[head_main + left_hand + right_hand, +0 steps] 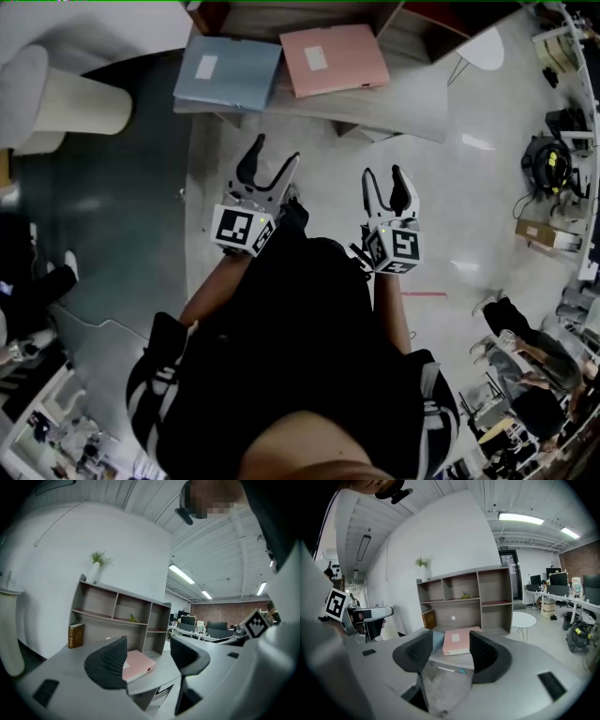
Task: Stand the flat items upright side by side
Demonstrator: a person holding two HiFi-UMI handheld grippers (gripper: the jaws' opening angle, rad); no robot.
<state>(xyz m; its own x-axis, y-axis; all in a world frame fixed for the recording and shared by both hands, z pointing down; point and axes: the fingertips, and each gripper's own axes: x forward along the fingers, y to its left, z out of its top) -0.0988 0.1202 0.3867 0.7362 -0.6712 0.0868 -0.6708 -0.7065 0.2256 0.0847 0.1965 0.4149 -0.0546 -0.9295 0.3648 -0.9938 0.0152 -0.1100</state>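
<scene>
As the head view shows, the pale floor [469,206] takes up most of the scene, with a darker zone at its left. A person stands on it, facing the worktop [403,103], with one tool in each hand.

1. Shelf unit [464,599]: it stands at the far edge of the worktop, against the white wall. Its compartments are open-fronted.
2. Worktop: grey, with its near edge facing the person. Both tools are short of this edge and touch nothing on it.
3. Blue folder [228,70]: it lies flat on the worktop, on the left. It is just beside the pink folder [335,58].
4. Pink folder: it lies flat on the worktop, on the right, label side up. In the right tool view it shows between the jaws, but well beyond them.
5. Left tool [277,150]: it is held in the air over the floor and points toward the blue folder. Its jaws stand apart, with nothing between the pads.
6. Right tool [382,173]: it is held in the air beside the left tool and points toward the pink folder. Its jaws stand apart, with nothing gripped.
7. Brown book [428,619]: it stands upright at the left end of the shelf unit, on the worktop.
8. Plant [423,563]: it sits in a white vase on the top left corner of the shelf unit.
</scene>
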